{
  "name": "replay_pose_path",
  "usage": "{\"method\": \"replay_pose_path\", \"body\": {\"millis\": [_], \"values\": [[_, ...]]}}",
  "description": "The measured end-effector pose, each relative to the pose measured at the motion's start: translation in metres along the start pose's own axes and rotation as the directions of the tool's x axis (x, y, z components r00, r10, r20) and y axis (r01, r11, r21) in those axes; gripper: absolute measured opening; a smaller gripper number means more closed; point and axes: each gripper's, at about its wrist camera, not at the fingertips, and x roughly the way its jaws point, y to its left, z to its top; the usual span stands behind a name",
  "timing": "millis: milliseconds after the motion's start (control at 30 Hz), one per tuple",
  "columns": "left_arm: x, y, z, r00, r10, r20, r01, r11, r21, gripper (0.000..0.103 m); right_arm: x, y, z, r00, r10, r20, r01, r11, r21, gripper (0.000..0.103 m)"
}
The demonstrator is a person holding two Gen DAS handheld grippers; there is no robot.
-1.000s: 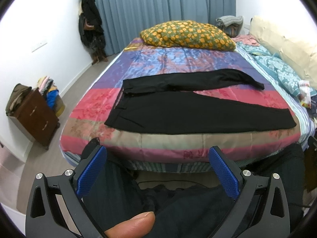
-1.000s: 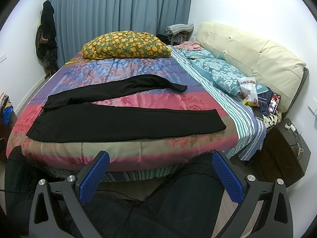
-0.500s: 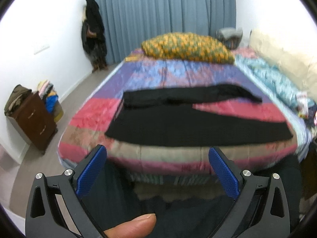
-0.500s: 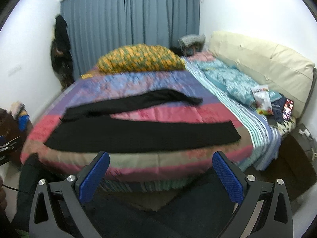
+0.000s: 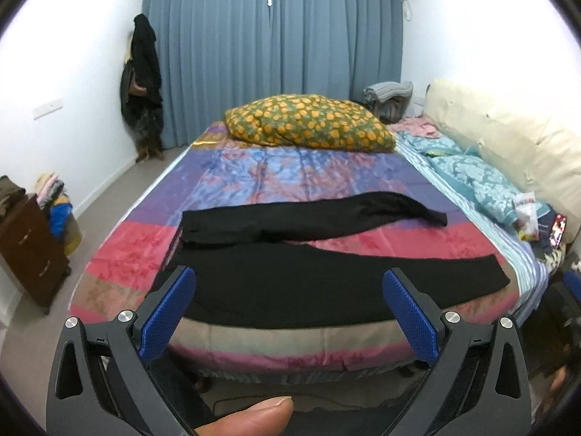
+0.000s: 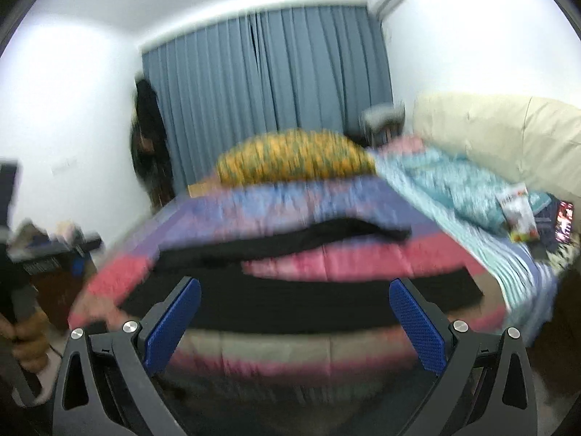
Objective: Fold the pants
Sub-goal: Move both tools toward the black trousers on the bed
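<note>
From the left wrist view, left gripper [image 5: 288, 310] jaws spread wide, nothing between the blue pads [image 5: 167, 318], held short of the bed [image 5: 254, 345] near edge. Thumb [image 5: 250, 418] shows at bottom centre. Black pants [image 5: 326, 283] lie flat across the striped quilt [image 5: 290, 170], waist at left, legs running right; near leg straight along the bed's near edge, far leg angled away, its cuff apart from the near one. Yellow pillow [image 5: 308, 123] at the far end, blue curtain [image 5: 272, 54] behind it, cream headboard [image 5: 508, 138] on the right, brown drawer unit [image 5: 32, 254] on the floor at left, dark coat [image 5: 143, 83] hanging in the corner. From the right wrist view, heavy blur. Right gripper [image 6: 294, 321] also wide open, empty, pads [image 6: 417, 327] clear of the cloth. Pants [image 6: 290, 298] seen as a dark band across the bed [image 6: 290, 356] just past the fingers, legs still split. Left hand [image 6: 25, 341] gripping its handle at the left edge. Pillow [image 6: 294, 156], curtain [image 6: 265, 83] and headboard [image 6: 508, 134] visible but smeared.
</note>
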Motion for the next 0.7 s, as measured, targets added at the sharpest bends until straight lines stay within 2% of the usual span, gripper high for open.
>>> {"method": "replay_pose_path", "body": {"millis": [33,67,133,200,233,400,500,600,700], "values": [[0.002,-0.001,0.002,1.000,0.007,0.002,-0.007,1.000,-0.001,0.103,0.001,-0.002,0.001,0.998,0.035,0.054,-0.035,0.999,-0.003,0.103],[0.005,-0.002,0.004,1.000,0.014,0.001,-0.014,1.000,-0.003,0.103,0.007,-0.001,0.001,0.995,0.071,0.070,-0.069,0.997,-0.025,0.103],[0.015,-0.004,0.009,1.000,0.023,-0.010,-0.024,1.000,-0.013,0.103,0.028,0.003,-0.005,0.992,0.122,0.044,-0.118,0.989,-0.092,0.103],[0.028,-0.007,0.012,0.999,0.040,-0.022,-0.040,0.999,-0.016,0.103,0.061,0.008,-0.018,0.990,0.104,-0.100,-0.117,0.984,-0.138,0.103],[0.036,-0.009,0.011,0.998,0.060,-0.028,-0.060,0.998,-0.009,0.103,0.073,0.008,-0.024,0.985,0.101,-0.143,-0.121,0.983,-0.142,0.103],[0.071,-0.024,0.017,0.992,0.114,-0.044,-0.112,0.993,0.038,0.103,0.113,-0.003,-0.031,0.987,0.075,-0.145,-0.100,0.979,-0.177,0.103],[0.095,-0.032,0.028,0.992,0.108,-0.058,-0.106,0.994,0.041,0.103,0.150,-0.037,-0.023,0.988,0.072,-0.136,-0.095,0.981,-0.167,0.103],[0.112,-0.041,0.037,0.992,0.111,-0.056,-0.109,0.993,0.039,0.103,0.196,-0.079,-0.009,0.982,0.015,-0.188,-0.042,0.989,-0.145,0.103],[0.129,-0.043,0.036,0.991,0.123,-0.058,-0.121,0.992,0.032,0.103,0.248,-0.124,0.000,0.937,-0.112,-0.332,0.081,0.991,-0.108,0.103]]}}
